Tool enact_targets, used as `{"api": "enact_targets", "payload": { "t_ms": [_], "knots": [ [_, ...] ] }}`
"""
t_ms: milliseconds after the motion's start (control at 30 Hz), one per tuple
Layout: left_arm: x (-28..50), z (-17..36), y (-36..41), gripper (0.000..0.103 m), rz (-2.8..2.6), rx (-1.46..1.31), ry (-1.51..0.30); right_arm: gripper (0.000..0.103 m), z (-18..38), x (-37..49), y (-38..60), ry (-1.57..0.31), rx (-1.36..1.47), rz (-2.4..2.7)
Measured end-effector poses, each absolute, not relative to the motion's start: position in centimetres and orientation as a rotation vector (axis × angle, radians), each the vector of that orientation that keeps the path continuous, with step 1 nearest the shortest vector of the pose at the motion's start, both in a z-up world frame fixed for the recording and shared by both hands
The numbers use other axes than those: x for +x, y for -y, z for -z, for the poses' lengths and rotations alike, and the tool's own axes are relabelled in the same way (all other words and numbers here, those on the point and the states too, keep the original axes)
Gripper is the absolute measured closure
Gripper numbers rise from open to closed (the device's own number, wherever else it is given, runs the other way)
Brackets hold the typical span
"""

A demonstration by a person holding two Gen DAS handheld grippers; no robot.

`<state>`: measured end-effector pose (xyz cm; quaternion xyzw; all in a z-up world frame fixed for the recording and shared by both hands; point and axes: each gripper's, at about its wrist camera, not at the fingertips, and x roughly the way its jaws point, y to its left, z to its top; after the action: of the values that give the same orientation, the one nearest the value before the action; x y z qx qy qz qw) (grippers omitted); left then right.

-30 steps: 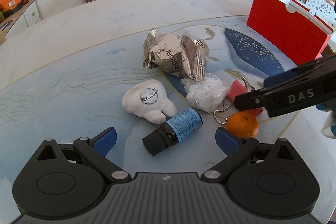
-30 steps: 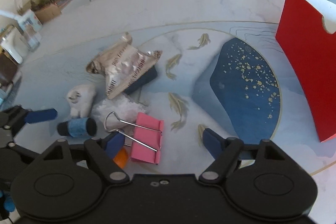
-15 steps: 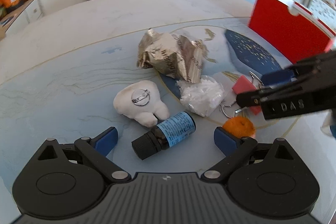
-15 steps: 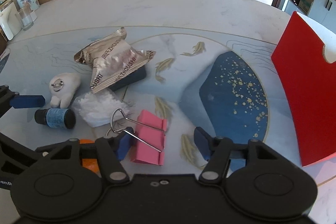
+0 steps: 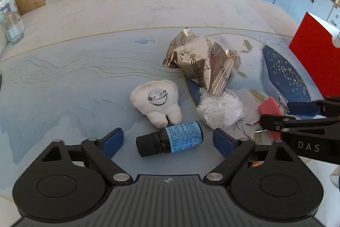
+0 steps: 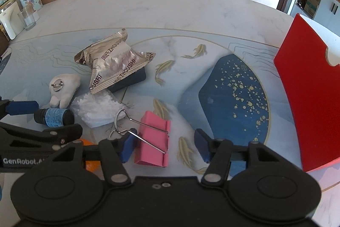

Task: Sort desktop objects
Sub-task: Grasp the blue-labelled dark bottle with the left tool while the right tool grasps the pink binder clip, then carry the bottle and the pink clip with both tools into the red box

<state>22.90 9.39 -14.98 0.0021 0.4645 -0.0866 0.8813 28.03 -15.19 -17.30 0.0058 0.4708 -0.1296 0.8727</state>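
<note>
open tabletop (image 5: pixel 63 61) left, clutter centre, red box (image 6: pixel 308 99) right

The table (image 6: pixel 170 10) is pale, with a blue picture of fish on it. A shiny bag (image 6: pixel 114 63) lies near the middle. At its 7 o'clock is a white plush tooth (image 6: pixel 63 88). A clear packet (image 6: pixel 95 107) lies just below the bag. A small bottle (image 6: pixel 54 117) lies on its side at the packet's 9 o'clock. A pink clip (image 6: pixel 153 139) is at the packet's 4 o'clock. A red box (image 6: pixel 308 99) stands at 3 o'clock. A glass (image 6: pixel 26 18) stands at 10 o'clock.
</note>
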Motion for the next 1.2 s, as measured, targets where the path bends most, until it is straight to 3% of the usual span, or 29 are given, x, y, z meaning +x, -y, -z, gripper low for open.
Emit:
{"api": "enact_targets", "payload": {
  "t_ms": [167, 267, 900, 1200],
  "knots": [
    [22.7, 14.7, -9.0, 0.032, 0.171, -0.011, -0.953, 0.071, 16.9, 27.6, 16.4, -0.971, 0.016, 0.26],
    [22.4, 14.7, -8.9, 0.04, 0.15, -0.013, -0.948, 0.071, 16.8, 27.2, 17.2, -0.969, 0.026, 0.246],
    [19.9, 14.1, -8.3, 0.041, 0.12, -0.062, -0.937, 0.072, 15.1, 22.3, 22.4, -0.986, 0.088, 0.194],
    [18.1, 11.1, -6.6, 0.041, 0.132, -0.067, -0.888, 0.072, 12.2, 19.0, 23.7, -0.967, 0.119, 0.121]
  ]
}}
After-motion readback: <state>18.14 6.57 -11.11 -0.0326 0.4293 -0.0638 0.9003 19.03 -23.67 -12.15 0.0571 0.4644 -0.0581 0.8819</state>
